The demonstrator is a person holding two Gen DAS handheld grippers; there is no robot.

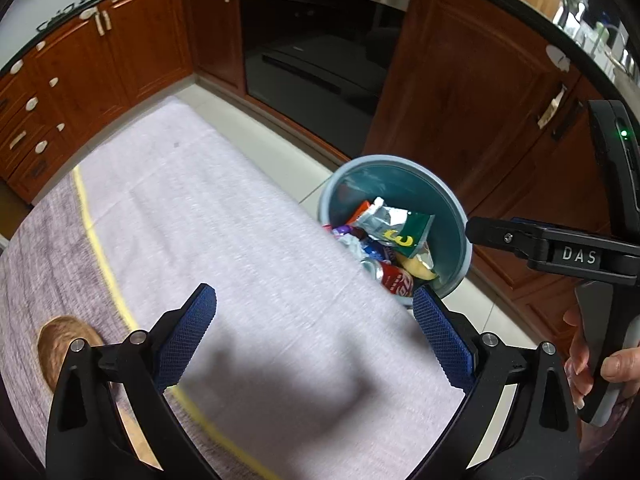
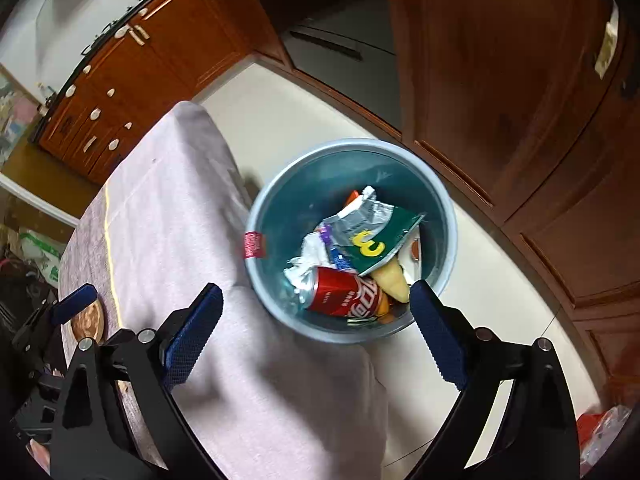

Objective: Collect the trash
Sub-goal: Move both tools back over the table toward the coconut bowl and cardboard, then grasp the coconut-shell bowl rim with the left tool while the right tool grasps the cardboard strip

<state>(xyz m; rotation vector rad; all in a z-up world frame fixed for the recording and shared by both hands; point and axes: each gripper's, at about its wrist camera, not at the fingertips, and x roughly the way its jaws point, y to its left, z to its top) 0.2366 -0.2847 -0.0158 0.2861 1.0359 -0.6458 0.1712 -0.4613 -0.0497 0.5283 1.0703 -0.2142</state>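
Note:
A blue-grey bin (image 2: 448, 216) stands on the floor against the table's edge. It holds a red cola can (image 2: 346, 298), a green and silver wrapper (image 2: 376, 226), crumpled foil (image 2: 308, 258) and a pale piece of fruit (image 2: 394, 280). A small red wrapper (image 2: 254, 245) is at the bin's left rim; whether it rests there I cannot tell. My right gripper (image 2: 316, 292) is open and empty above the bin's near edge. My left gripper (image 1: 314, 300) is open and empty over the cloth, with the bin (image 1: 452, 200) to its right.
A pale lilac cloth (image 1: 224, 216) with a yellow stripe covers the table. A brown round mat (image 1: 60, 340) lies at its left. Wooden cabinets (image 1: 460, 80) and a dark oven (image 1: 320, 52) stand behind. A hand (image 1: 612, 364) holds the right gripper's handle.

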